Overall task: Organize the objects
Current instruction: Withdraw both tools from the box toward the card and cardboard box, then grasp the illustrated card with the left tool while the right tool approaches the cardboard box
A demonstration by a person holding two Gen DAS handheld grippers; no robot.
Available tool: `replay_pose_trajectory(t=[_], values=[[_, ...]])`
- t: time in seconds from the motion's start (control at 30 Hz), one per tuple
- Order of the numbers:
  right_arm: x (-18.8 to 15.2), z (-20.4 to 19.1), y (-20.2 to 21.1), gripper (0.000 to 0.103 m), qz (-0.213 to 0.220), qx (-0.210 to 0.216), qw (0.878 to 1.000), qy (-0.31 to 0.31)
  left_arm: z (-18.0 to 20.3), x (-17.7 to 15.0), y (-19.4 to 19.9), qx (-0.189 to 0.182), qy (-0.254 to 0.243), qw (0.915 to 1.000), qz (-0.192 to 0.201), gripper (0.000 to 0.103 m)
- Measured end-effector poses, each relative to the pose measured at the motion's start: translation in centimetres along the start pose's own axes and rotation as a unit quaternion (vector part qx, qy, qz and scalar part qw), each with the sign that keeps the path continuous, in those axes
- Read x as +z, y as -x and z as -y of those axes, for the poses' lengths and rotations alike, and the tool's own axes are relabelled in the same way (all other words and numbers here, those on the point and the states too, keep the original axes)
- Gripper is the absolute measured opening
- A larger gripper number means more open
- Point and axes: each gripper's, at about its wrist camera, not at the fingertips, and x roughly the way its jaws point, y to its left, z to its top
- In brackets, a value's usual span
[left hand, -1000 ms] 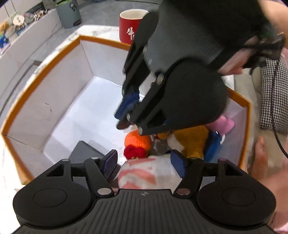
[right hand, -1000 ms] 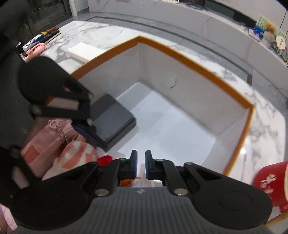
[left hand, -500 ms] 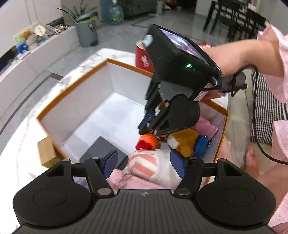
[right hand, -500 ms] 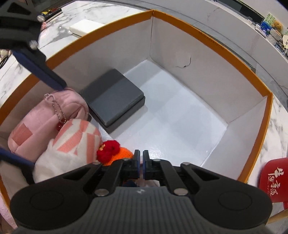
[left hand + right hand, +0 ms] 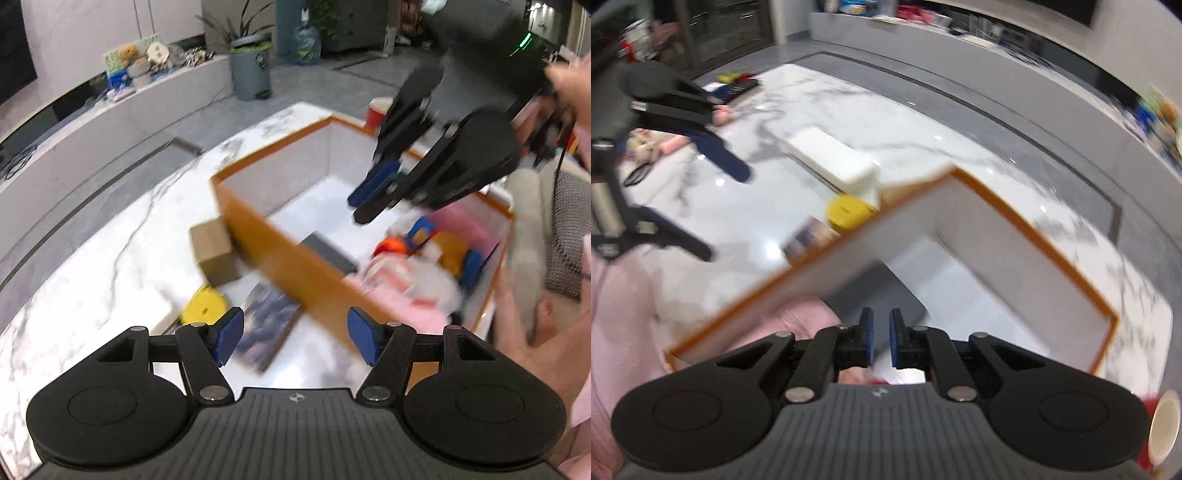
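An orange-rimmed white box (image 5: 280, 251) sits on the marble table (image 5: 110, 258). Inside it lie a dark grey case (image 5: 328, 251), a pink pouch (image 5: 399, 310), a striped pink-white plush (image 5: 399, 273) and orange, yellow and blue toys (image 5: 443, 247). My left gripper (image 5: 295, 339) is open and empty, raised above the table just outside the box's near wall. My right gripper (image 5: 879, 341) is nearly shut with nothing between its pads, raised over the box (image 5: 1015, 236); it also shows in the left wrist view (image 5: 373, 199).
Outside the box lie a yellow disc (image 5: 203, 306), a brown cardboard box (image 5: 214, 251), a book (image 5: 262, 325) and a white block (image 5: 831, 158). A red mug (image 5: 376, 114) stands behind the box. A person's bare foot (image 5: 546, 314) is at the right.
Both grippers have lifted up and back out of the box. The left one has swung left, bringing the table objects outside the box into view. The right pads have parted slightly.
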Motion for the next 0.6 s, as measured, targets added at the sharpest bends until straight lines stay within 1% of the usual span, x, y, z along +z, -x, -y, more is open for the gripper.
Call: replay_pose_trajectory(t=[0.07,0.1,0.17,0.27,0.37,0.47,0.5,0.53,0.6], values=[[1.6,-1.1,0.1,0.015,0.001,0.01,1.0,0.025,-0.4,-0.4,-0.8,0.003,-0.014,0.9999,-0.005,0.075],[2.3,-1.6,0.1,0.022,0.002,0.017,0.999,0.038,-0.5,-0.5,-1.4,0.001,-0.022,0.9997,-0.008,0.076],[3.8,-2.8,0.1,0.028,0.003,0.032,0.997,0.063,-0.9,-0.7,-2.8,-0.003,-0.036,0.9993,-0.009,0.077],[5.7,-4.2,-0.7,0.031,-0.013,0.045,0.994,0.101,-1.3,-0.7,-5.2,-0.006,-0.055,0.9983,-0.019,0.08],[6.9,-5.1,-2.2,0.034,-0.034,0.042,0.989,0.138,-1.8,-0.6,-7.8,-0.007,-0.084,0.9958,-0.033,0.08],[7.9,-5.1,-3.7,0.036,-0.056,0.044,0.984,0.161,-2.4,-0.7,-9.9,-0.03,-0.117,0.9914,-0.05,0.08],[8.1,-5.0,-4.1,0.036,-0.061,0.041,0.983,0.169,-2.6,-0.6,-10.4,-0.031,-0.125,0.9902,-0.055,0.08],[8.3,-4.9,-4.4,0.037,-0.066,0.039,0.981,0.176,-2.8,-0.6,-10.9,-0.033,-0.128,0.9894,-0.06,0.08],[8.7,-4.7,-5.2,0.039,-0.08,0.038,0.978,0.187,-3.0,-0.5,-11.5,-0.049,-0.135,0.987,-0.071,0.08]])
